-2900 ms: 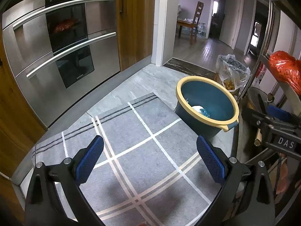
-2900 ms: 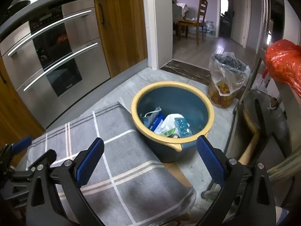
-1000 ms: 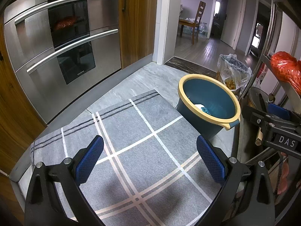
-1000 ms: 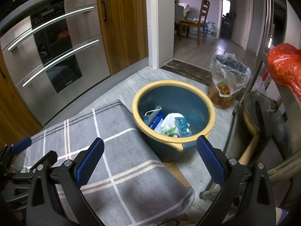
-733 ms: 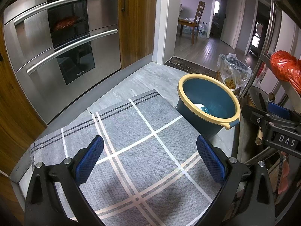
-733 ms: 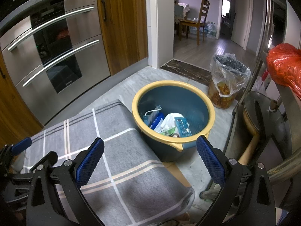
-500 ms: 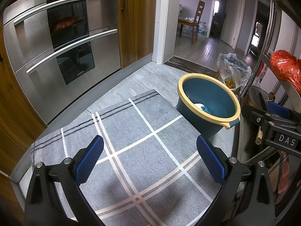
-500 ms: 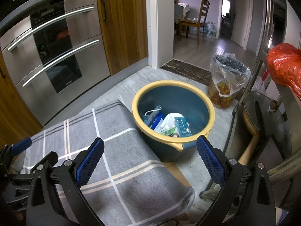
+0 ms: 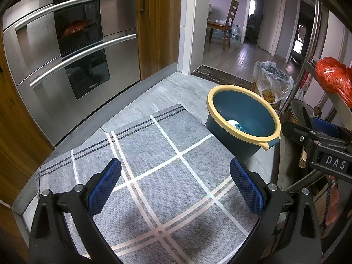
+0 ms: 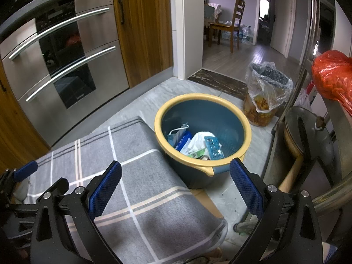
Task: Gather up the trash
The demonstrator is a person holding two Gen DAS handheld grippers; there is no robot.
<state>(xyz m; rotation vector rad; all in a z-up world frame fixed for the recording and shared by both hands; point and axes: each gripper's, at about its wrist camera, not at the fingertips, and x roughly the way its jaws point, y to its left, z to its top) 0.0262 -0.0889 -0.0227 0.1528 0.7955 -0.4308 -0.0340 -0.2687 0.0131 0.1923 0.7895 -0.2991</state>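
Trash (image 10: 199, 146) already fills the round blue, yellow-rimmed plastic bucket (image 10: 237, 118) at frame centre; both grippers' fingers (image 10: 105, 186) are released, empty; no loose trash remains visible.

A round teal-blue plastic bucket (image 10: 231, 118) with a yellow rim stands upright on the grey tiled floor, touching the edge of a grey checked mat. At its bottom lies a heap of trash (image 10: 194, 144): crumpled white plastic, blue packaging, a teal blister pack and a green-labelled scrap. From the left wrist view, only a sliver of the trash (image 9: 235, 124) shows over the bucket (image 9: 253, 112) rim.
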